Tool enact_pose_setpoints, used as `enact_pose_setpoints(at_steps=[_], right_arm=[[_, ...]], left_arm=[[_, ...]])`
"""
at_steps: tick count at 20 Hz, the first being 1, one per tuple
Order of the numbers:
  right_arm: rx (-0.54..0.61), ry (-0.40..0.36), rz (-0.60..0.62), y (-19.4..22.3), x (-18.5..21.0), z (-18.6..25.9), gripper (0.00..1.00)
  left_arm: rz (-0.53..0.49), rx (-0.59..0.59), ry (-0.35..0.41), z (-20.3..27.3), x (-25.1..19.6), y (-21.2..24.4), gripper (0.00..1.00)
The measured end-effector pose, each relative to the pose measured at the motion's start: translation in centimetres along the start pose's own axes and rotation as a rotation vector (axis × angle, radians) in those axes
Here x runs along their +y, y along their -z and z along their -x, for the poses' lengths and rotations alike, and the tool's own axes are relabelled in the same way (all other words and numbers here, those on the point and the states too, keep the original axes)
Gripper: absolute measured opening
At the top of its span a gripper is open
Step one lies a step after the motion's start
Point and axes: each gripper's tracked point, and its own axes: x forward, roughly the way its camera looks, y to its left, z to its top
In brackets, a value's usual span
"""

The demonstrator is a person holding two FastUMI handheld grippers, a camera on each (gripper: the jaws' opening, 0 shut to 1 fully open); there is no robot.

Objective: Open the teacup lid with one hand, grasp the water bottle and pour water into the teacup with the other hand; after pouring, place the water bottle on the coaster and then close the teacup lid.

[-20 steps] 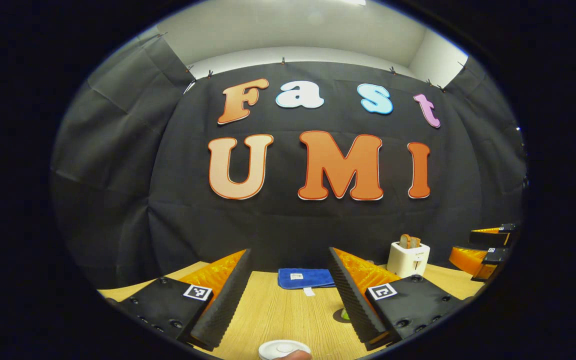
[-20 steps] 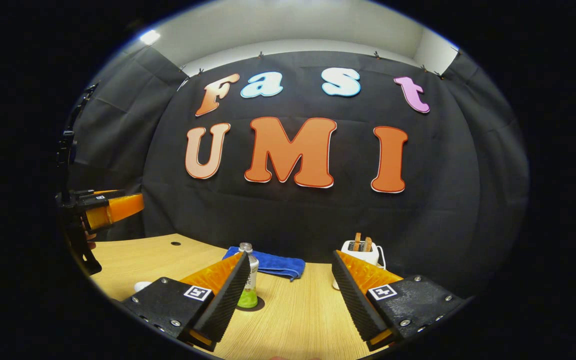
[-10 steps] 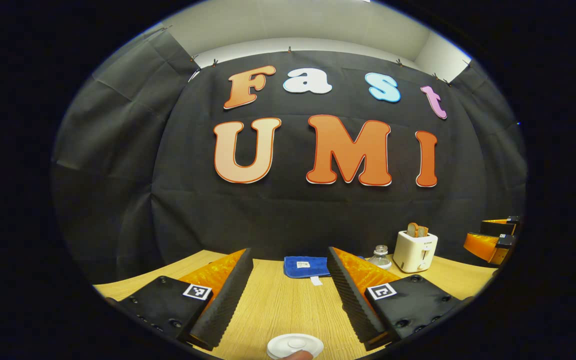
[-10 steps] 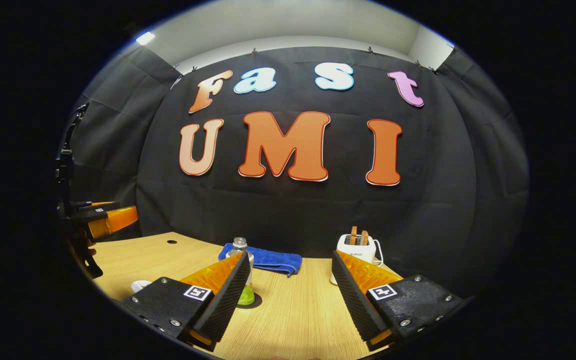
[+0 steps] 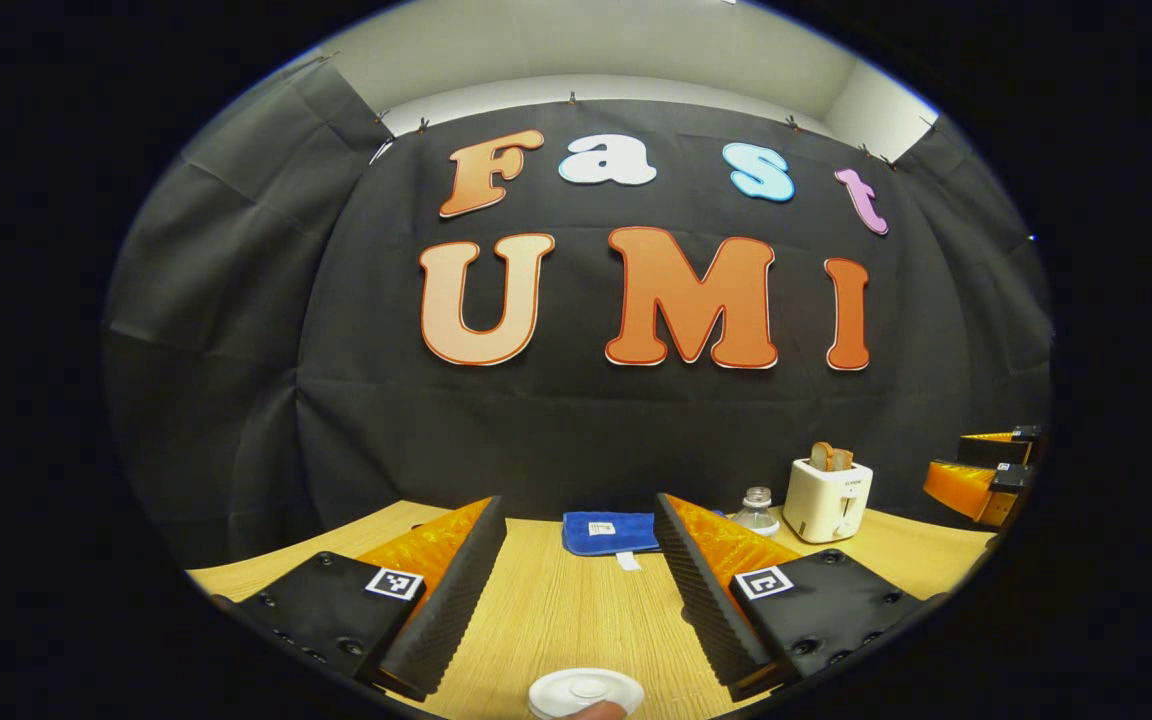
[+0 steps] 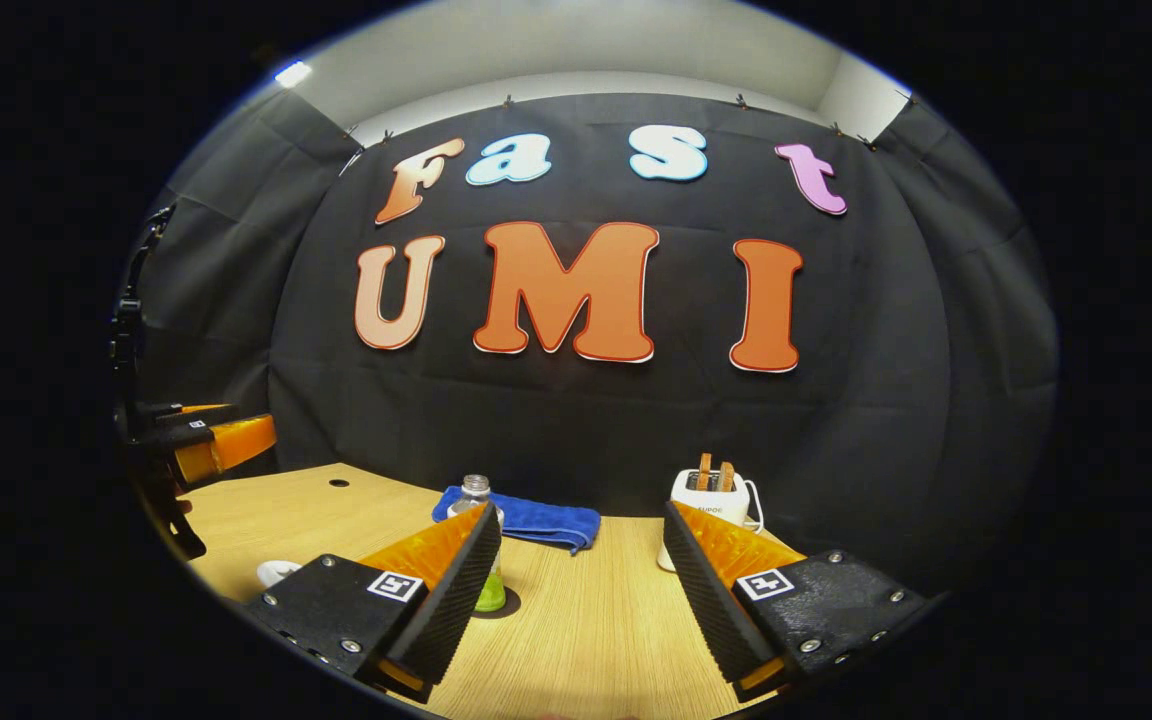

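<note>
A: Both grippers hang wide open, holding nothing: the left gripper [image 5: 576, 590] above the round white teacup lid [image 5: 586, 691], which sits on its cup.

B: And the clear plastic water bottle [image 6: 484, 545] stands upright on the dark round coaster [image 6: 501, 606], beside the right gripper [image 6: 581, 590]. That fits before pouring or after everything's finished.
</note>
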Motion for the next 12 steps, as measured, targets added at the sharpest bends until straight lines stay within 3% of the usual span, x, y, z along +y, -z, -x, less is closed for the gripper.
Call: enact_pose_setpoints(at_steps=[12], right_arm=[[-0.008, -0.009, -0.004, -0.37, 0.29, 0.41, 0.98]], left_arm=[[-0.013, -0.02, 0.014, 0.53, -0.64, -0.66, 0.96]])
